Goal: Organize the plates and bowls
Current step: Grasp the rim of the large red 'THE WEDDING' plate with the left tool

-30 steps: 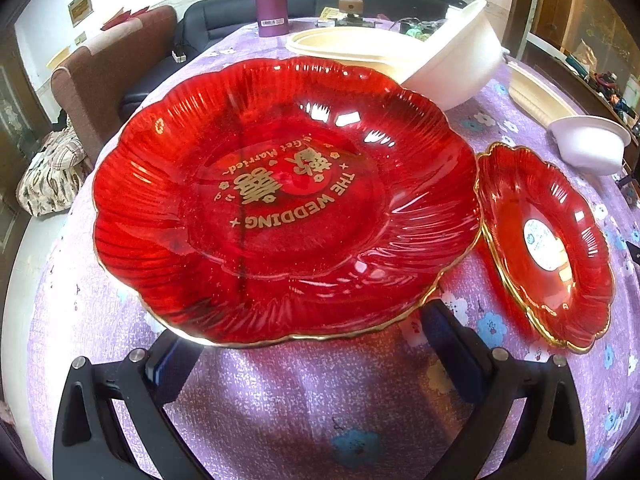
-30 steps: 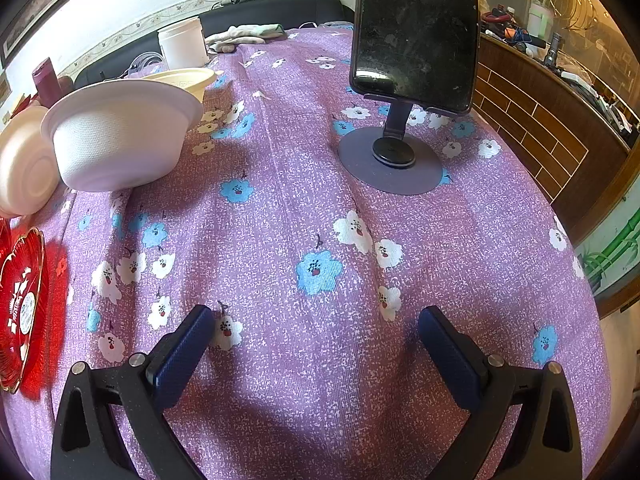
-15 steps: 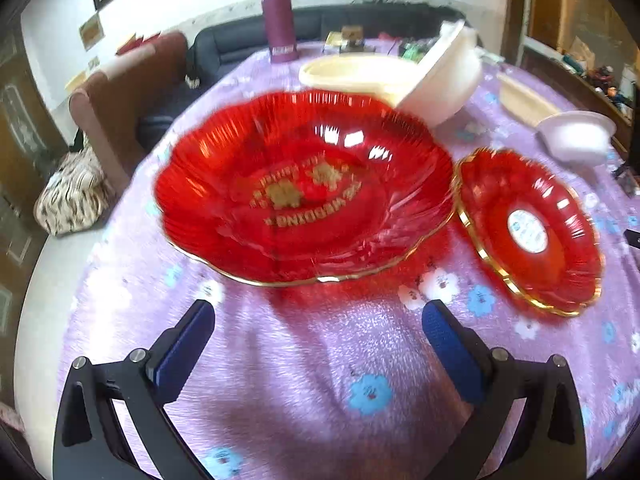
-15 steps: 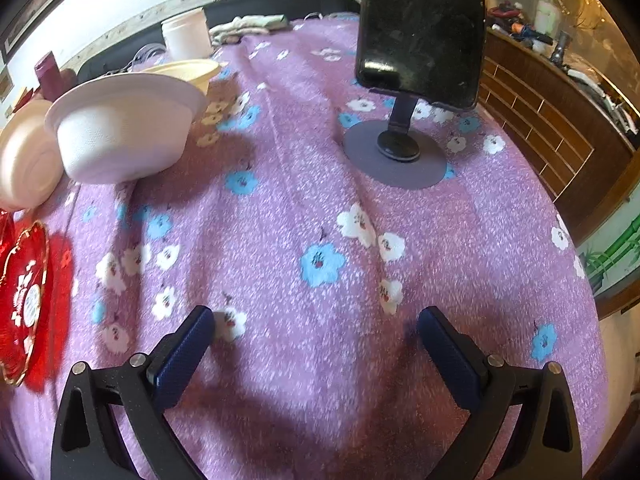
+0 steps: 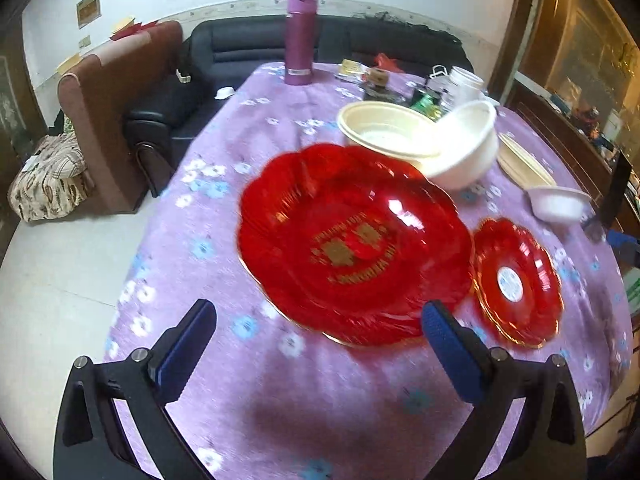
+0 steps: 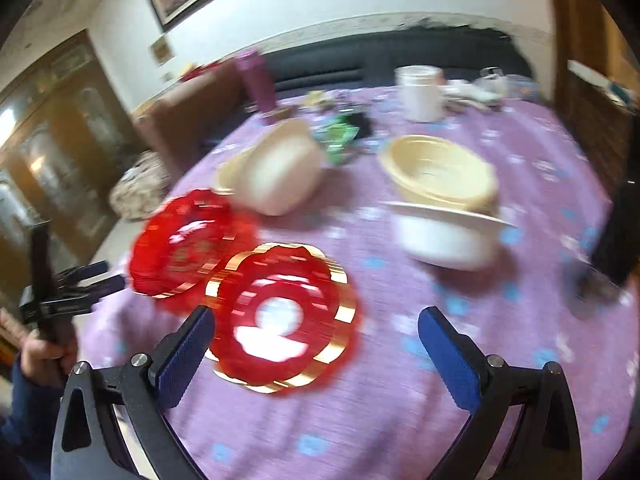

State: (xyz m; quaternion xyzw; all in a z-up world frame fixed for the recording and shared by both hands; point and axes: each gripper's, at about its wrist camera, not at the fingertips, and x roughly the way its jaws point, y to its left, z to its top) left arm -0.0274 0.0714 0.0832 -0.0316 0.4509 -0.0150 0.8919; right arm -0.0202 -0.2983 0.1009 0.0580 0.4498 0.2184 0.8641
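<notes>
A large red plate with gold lettering (image 5: 352, 244) lies on the purple flowered tablecloth (image 5: 208, 264). A small red gold-rimmed plate (image 5: 516, 280) lies just right of it. My left gripper (image 5: 320, 344) is open and empty, above the table short of the large plate. My right gripper (image 6: 316, 340) is open and empty, just in front of the small red plate (image 6: 284, 312); the large plate (image 6: 188, 244) is behind it to the left. A white bowl (image 6: 444, 236) sits to the right, a cream bowl (image 6: 436, 172) behind it. A tilted white bowl (image 6: 280, 172) leans on another cream bowl.
A purple bottle (image 5: 300, 40) and a white jar (image 6: 420, 92) stand at the table's far edge with small clutter. A dark phone stand (image 6: 616, 224) is at the right. A brown chair (image 5: 108, 120) and black sofa stand beyond the table. The left gripper (image 6: 68, 292) shows in the right view.
My left gripper has pulled back and risen away from the large red plate. My right gripper has swung left from the phone stand towards the small red plate.
</notes>
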